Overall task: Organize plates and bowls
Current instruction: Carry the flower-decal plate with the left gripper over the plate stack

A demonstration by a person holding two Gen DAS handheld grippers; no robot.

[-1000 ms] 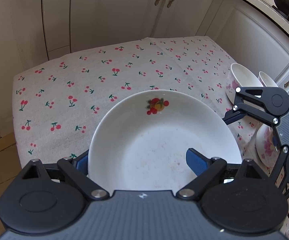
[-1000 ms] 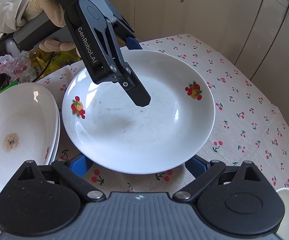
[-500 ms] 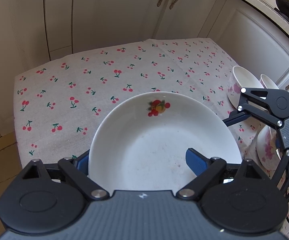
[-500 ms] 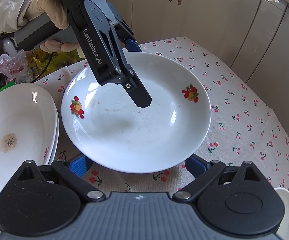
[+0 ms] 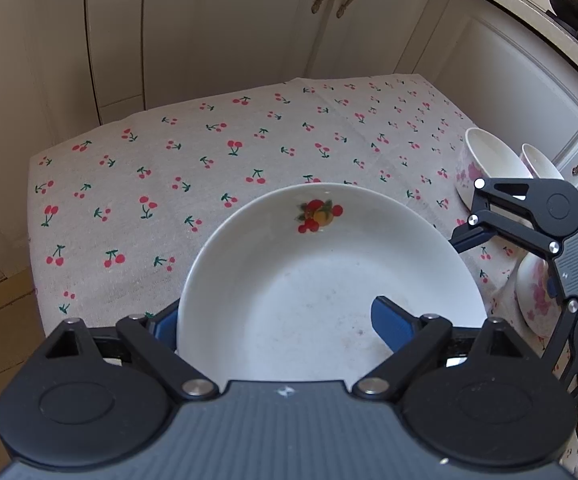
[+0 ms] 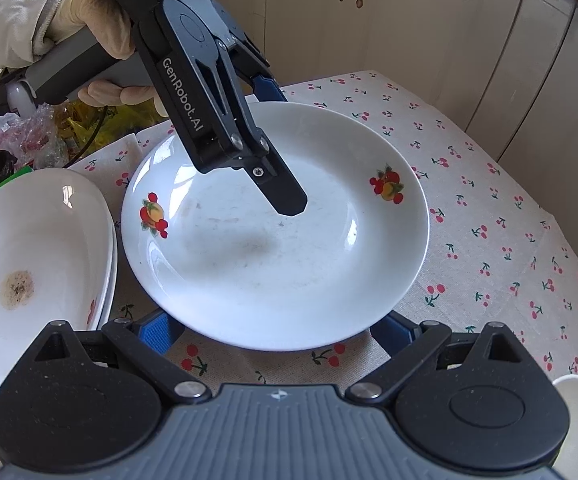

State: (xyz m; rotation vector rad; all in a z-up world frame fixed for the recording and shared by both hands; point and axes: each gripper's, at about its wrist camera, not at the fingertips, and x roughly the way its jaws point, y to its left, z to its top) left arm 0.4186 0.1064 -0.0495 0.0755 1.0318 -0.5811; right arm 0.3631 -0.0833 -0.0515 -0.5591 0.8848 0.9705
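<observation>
White glazed ceramic, round and shallow with a smooth sloping rim: that is the plate [image 6: 273, 236] I have in front of me, printed with small fruit clusters and faintly smudged in its well. It sits on the cherry-print cloth of the surface [image 6: 509, 240].

My left gripper [image 6: 277, 144] straddles the plate's far rim, one black finger down inside the well, the blue-padded one outside the edge. I cannot tell whether the pads actually press the rim.

My right gripper [image 6: 275, 330] stands wide, its ribbed blue pads flanking the plate's near rim without touching it.

Just left of the plate lies a stack of oval white dishes [image 6: 37, 264], the top one marked with a brown stain. Two deep bowls [image 5: 489, 160] with pink flowers stand near the cloth's right edge.
</observation>
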